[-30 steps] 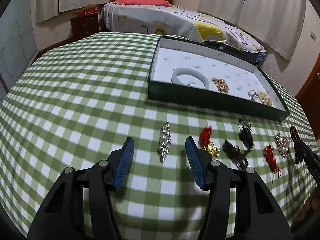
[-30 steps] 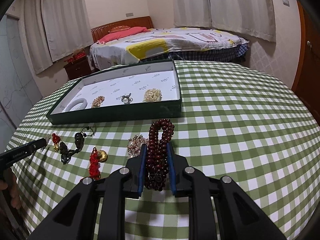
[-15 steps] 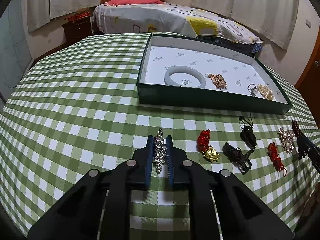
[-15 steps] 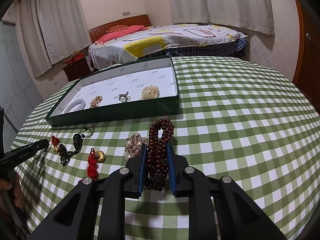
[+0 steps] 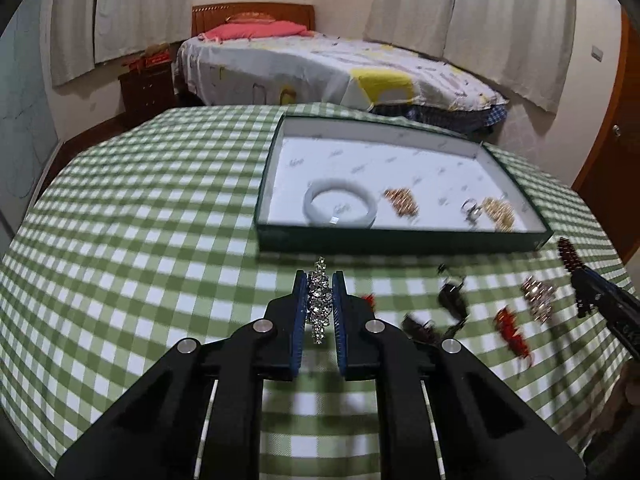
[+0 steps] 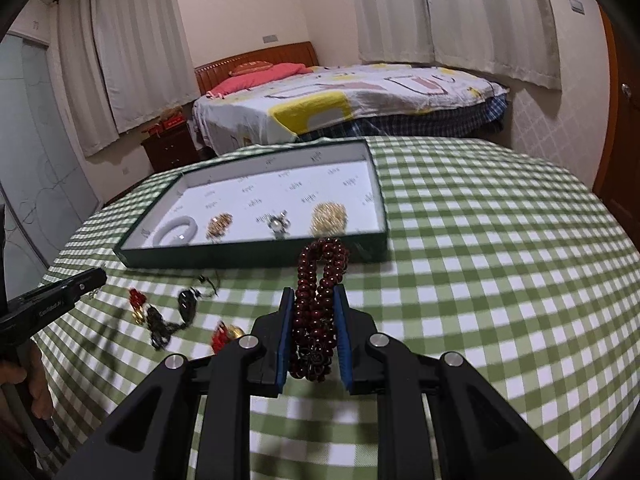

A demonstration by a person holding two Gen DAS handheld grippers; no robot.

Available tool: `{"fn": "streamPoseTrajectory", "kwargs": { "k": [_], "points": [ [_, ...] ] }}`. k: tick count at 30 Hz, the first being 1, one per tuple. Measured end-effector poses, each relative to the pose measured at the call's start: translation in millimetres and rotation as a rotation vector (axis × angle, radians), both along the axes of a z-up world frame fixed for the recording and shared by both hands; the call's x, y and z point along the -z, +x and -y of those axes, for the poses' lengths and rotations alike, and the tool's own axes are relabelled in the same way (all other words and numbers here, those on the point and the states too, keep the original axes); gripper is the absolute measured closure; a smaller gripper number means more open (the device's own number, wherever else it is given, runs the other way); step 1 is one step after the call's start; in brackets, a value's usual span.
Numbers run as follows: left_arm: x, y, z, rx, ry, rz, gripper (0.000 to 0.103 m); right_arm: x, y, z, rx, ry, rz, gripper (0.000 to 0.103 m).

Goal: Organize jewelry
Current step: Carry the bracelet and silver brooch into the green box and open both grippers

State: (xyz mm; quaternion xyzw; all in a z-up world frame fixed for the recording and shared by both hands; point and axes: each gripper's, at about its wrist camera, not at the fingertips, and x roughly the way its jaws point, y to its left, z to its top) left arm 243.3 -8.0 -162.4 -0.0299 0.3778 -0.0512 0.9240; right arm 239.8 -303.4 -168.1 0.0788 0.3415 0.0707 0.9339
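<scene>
The rhinestone brooch (image 5: 319, 299) is pinched between the closed fingers of the left gripper (image 5: 319, 280), in front of the green tray (image 5: 400, 237) on the checked tablecloth (image 5: 132, 240). A white bangle (image 5: 340, 209) is seen inside the tray. The dark red bead bracelet (image 6: 318, 304) is clamped by the right gripper (image 6: 313, 294), near the tray's front wall.

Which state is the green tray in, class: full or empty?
Partly filled: green tray holds white bangle and three small pieces; most lining is bare.
</scene>
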Motion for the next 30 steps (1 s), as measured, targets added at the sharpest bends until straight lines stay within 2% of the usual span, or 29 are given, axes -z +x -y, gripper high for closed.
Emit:
{"fn": "streamPoseTrajectory", "kwargs": {
  "k": [10,17,21,30],
  "points": [
    [-35,43,24,0.052,-0.01,0.098,0.09,-29,47,-14,-0.049,-0.01,0.077,0.083],
    [-39,97,35,0.058,-0.022,0.097,0.09,-37,95,-22,-0.073,-0.036,0.108,0.083],
    [-31,132,36,0.048,-0.018,0.063,0.09,-28,121,-24,-0.082,-0.043,0.08,0.083],
    [6,187,31,0.026,0.005,-0.078,0.09,13,166,-27,-0.093,-0.041,-0.075,0.083]
  ]
}}
